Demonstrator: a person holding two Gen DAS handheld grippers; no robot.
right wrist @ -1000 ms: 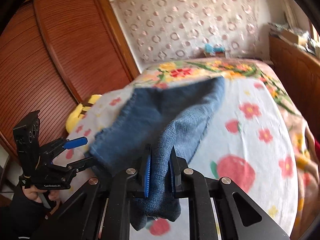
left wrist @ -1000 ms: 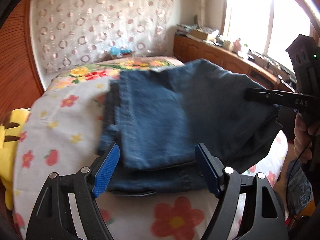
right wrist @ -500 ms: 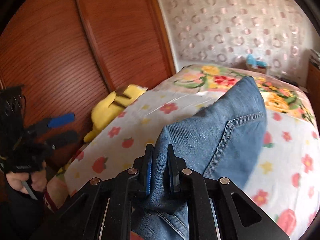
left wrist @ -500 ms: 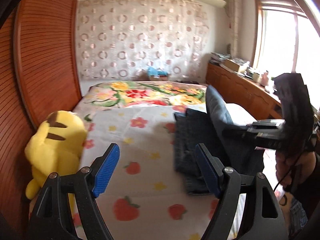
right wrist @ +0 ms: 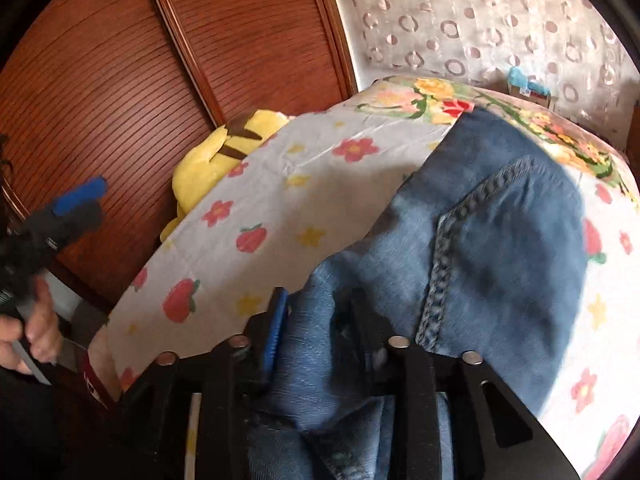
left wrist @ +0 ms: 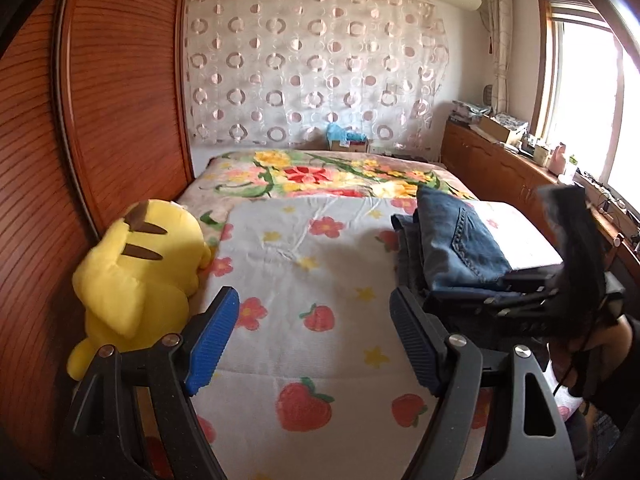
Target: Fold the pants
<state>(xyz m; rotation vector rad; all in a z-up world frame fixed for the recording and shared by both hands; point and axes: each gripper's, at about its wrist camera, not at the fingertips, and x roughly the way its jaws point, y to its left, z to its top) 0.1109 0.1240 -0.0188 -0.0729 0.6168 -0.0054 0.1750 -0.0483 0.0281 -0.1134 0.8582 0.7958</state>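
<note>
We see the folded pants [left wrist: 460,244] lying on the bed [left wrist: 304,248] at the right of the left wrist view, filling the lower middle of the right wrist view. Our right gripper [right wrist: 320,320] has just been opening; denim sits between its parted jaws, no longer pinched. Our left gripper [left wrist: 314,336] stands wide and empty over the sheet, a yellow plush toy [left wrist: 136,272] at left.
</note>
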